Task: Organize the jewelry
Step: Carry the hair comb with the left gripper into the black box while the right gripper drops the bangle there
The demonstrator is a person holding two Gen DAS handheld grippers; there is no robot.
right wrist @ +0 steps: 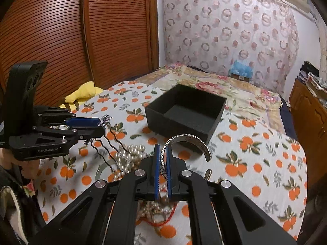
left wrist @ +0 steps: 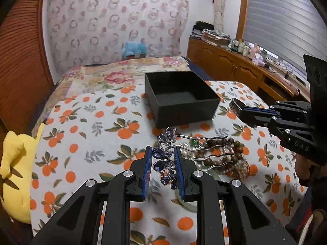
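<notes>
An open, square black box [left wrist: 179,96] sits on a bed covered by an orange-fruit-print sheet [left wrist: 85,126]. In front of the box, the left gripper [left wrist: 162,159] pinches a silver hair comb with purple crystal butterflies [left wrist: 166,157], lifted above a heap of pearl and brown-bead strands [right wrist: 130,159]. Right of the box, the right gripper [right wrist: 162,159] is pressed together on an engraved silver cuff bracelet [right wrist: 188,140].

Left gripper [left wrist: 163,155] fingers clamped, right gripper [right wrist: 162,153] fingers pinched, both angled downward
</notes>
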